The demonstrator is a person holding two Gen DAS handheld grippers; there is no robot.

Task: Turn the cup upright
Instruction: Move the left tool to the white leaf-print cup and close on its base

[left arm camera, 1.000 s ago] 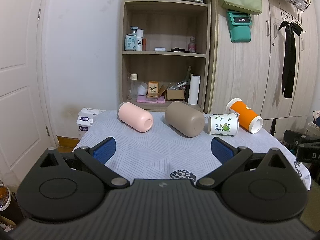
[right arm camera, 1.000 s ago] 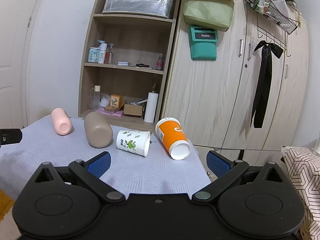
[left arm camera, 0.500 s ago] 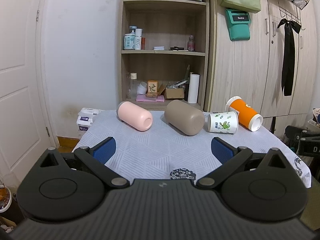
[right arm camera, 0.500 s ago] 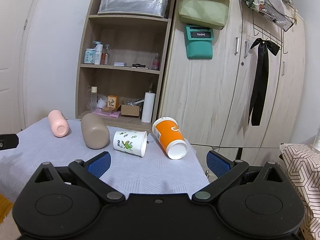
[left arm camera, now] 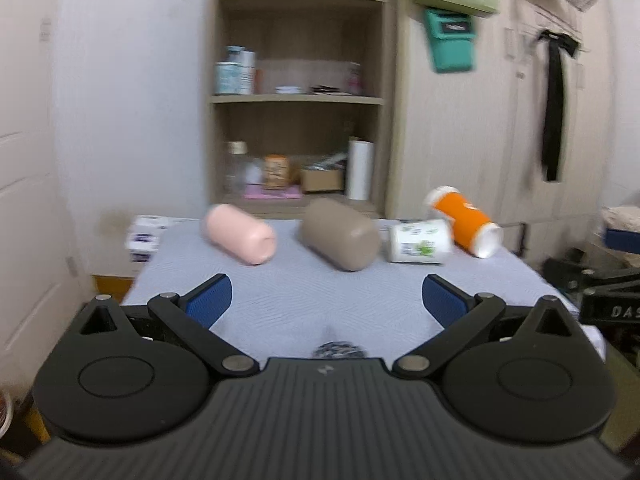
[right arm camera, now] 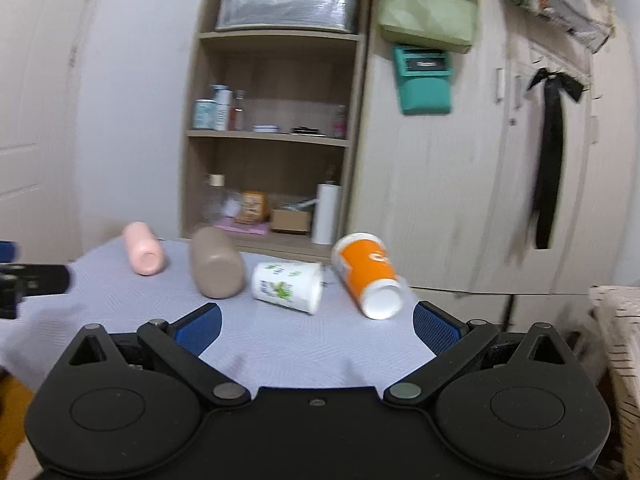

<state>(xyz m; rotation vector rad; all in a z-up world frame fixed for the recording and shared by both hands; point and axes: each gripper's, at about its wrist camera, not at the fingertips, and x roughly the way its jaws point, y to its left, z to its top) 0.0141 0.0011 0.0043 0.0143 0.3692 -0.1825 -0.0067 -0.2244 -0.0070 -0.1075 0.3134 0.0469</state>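
Four cups lie on their sides along the surface's [left arm camera: 320,304] far edge: pink cup [left arm camera: 240,239], taupe cup [left arm camera: 340,240], leaf-print paper cup [right arm camera: 288,287], orange cup [right arm camera: 366,274]. Left gripper [left arm camera: 325,294] and right gripper [right arm camera: 316,326] hover over the bare near half, fingers spread wide, holding nothing

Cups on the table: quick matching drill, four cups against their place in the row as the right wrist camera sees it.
Cups:
1. pink cup
2. taupe cup
3. white leaf-print cup
4. orange cup

Places:
A. second from right
B. far left
C. far right
D. second from left

Pairs: 1-B, 2-D, 3-A, 4-C. All four lie on their sides on the table.
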